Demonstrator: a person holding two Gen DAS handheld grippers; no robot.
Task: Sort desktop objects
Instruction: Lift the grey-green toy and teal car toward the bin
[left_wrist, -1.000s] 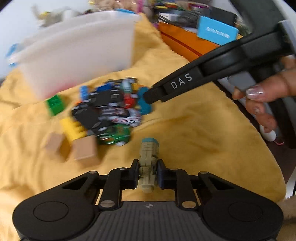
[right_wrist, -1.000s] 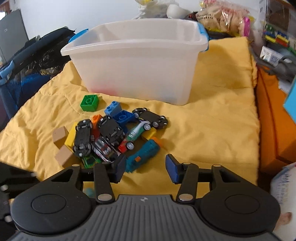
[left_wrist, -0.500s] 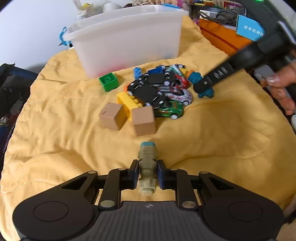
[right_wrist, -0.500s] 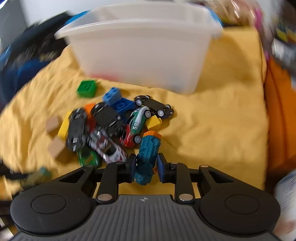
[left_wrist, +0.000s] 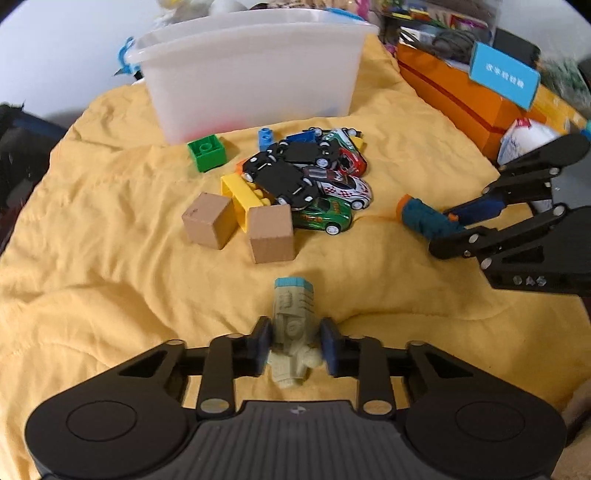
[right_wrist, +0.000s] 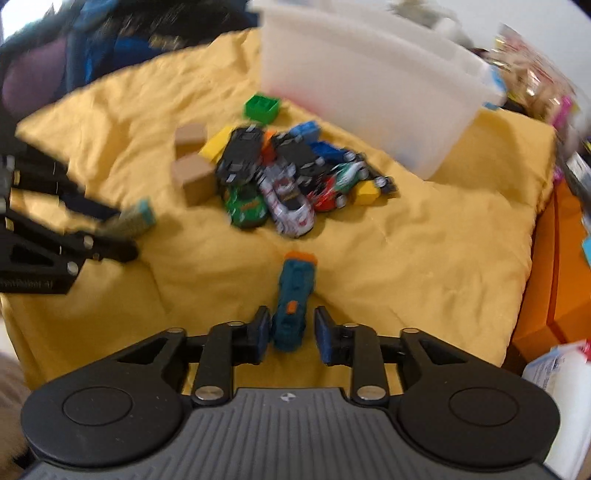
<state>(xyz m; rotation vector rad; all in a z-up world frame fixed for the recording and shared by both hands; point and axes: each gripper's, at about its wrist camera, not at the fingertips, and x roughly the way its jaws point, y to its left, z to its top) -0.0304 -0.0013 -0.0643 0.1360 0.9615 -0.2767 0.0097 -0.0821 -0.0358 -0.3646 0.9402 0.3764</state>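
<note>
Holding two toys off the pile now: my left gripper (left_wrist: 294, 345) is clamped on the pale green toy (left_wrist: 293, 325), as half a second back, and my right gripper (right_wrist: 289, 328) has drawn the teal toy (right_wrist: 294, 295) clear of the toy cars (left_wrist: 314, 177). Right pads look slightly slack, so grip uncertain. Both should go next to the white bin (left_wrist: 251, 70), I judge, beyond the cars on the yellow blanket (left_wrist: 110, 258).

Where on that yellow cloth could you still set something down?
Bare yellow cloth lies left of the two wooden cubes, and more between the toy car pile and the orange box. It is crowded from the white bin down through the green brick to the cubes.
</note>
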